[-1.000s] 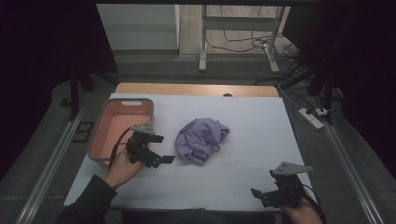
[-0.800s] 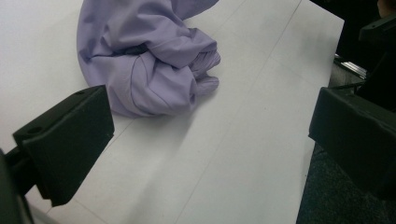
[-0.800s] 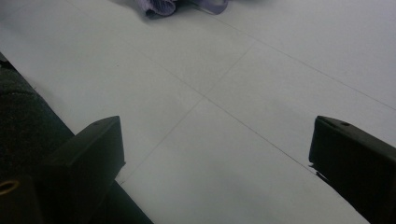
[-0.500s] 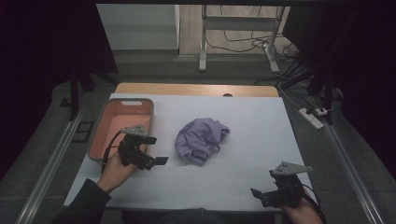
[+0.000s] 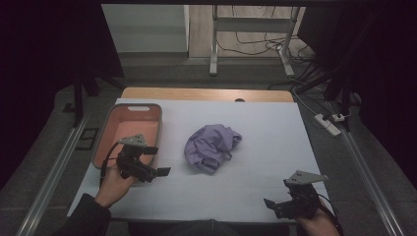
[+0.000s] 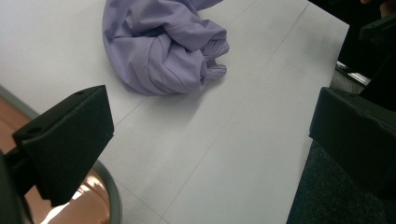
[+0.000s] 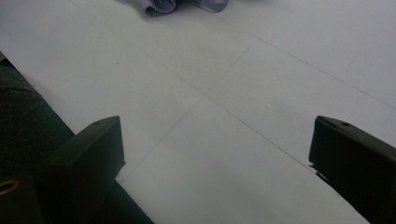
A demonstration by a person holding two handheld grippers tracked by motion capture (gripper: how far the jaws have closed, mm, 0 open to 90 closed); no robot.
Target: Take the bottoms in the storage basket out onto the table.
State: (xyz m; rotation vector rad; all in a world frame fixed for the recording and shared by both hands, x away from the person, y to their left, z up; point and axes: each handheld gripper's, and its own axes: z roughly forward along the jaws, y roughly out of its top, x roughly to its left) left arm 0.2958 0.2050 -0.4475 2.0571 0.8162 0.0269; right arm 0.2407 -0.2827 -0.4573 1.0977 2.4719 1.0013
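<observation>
The crumpled purple cloth (image 5: 212, 146) lies mid-worktop, just right of the left gripper (image 5: 156, 164) (jaws spread, empty), while the released right gripper (image 5: 275, 206) sits farther off

on the table (image 5: 275, 128) we find the crumpled cloth (image 5: 211, 146) near the middle, the tray (image 5: 129, 129) to its left, our left gripper (image 5: 150, 164) just before the tray, and our right gripper (image 5: 285, 206) at the near right edge.
</observation>
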